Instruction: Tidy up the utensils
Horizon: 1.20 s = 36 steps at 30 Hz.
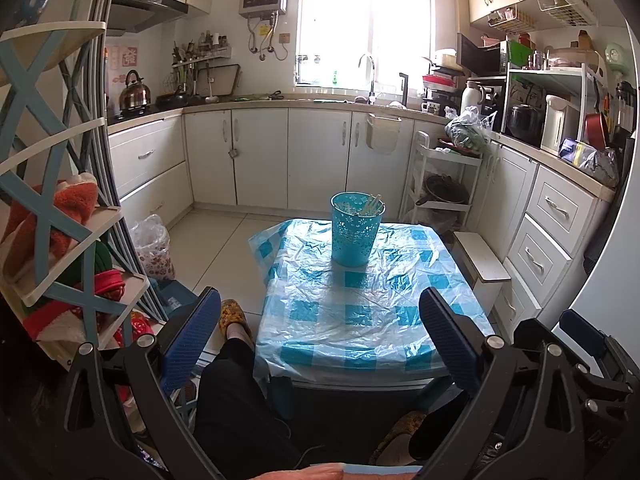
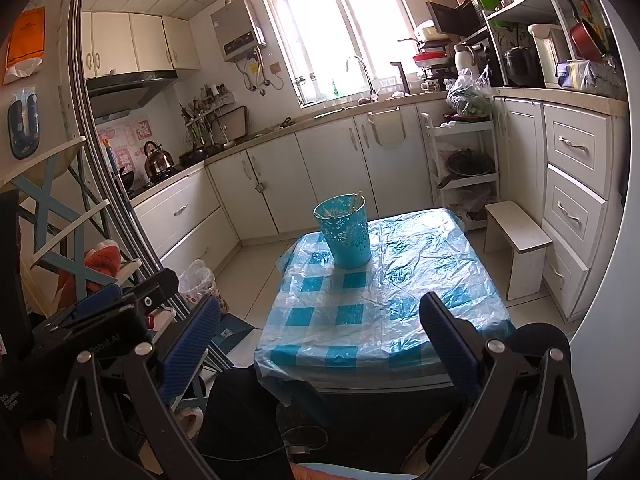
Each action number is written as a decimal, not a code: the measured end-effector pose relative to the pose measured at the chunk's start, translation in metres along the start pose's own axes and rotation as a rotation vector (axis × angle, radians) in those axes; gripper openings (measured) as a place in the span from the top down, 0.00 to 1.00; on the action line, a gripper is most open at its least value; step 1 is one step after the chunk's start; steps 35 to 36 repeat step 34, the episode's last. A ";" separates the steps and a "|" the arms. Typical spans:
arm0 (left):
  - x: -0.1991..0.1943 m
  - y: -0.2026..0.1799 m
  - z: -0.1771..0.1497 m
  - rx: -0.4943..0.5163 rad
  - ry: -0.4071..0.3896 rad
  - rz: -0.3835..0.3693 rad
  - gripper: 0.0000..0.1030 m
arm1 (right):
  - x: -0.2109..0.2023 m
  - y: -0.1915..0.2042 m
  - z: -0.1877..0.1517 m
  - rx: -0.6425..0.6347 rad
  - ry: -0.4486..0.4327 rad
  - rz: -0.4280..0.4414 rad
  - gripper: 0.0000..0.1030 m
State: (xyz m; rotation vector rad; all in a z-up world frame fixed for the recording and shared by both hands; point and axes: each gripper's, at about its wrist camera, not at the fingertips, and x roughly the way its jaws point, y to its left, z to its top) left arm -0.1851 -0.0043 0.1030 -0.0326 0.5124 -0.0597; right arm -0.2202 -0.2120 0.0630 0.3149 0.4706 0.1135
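Several utensils (image 1: 372, 205) upright in holder (image 1: 356, 236), handles leaning right.

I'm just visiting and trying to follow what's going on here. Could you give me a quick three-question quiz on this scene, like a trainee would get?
1. True or false: the left gripper and the right gripper are both holding a utensil.
2. Where are the utensils? A) spread on the tablecloth B) in the blue cup C) on the white stool
3. Fill in: the blue cup stands ____ on the table.

Key: 1 false, both are open and hold nothing. 2 B. 3 upright.
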 end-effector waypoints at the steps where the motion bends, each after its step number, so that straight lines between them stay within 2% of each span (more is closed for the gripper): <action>1: 0.000 -0.001 0.000 0.000 -0.001 0.000 0.07 | 0.000 0.000 0.000 0.000 0.001 0.000 0.07; 16: 0.001 -0.002 -0.001 0.002 -0.003 0.008 0.07 | 0.003 -0.001 -0.002 -0.001 0.013 -0.003 0.07; 23: 0.013 -0.007 0.002 0.021 -0.041 0.038 0.07 | 0.018 -0.009 -0.001 0.021 0.038 0.000 0.07; 28: 0.036 -0.008 0.011 0.031 -0.006 0.045 0.07 | 0.031 -0.017 0.005 0.051 0.030 -0.012 0.07; 34: 0.077 -0.003 0.016 0.013 0.067 0.034 0.07 | 0.088 -0.036 0.008 0.075 0.110 -0.086 0.07; 36: 0.077 -0.003 0.016 0.013 0.067 0.034 0.07 | 0.088 -0.036 0.008 0.075 0.110 -0.086 0.07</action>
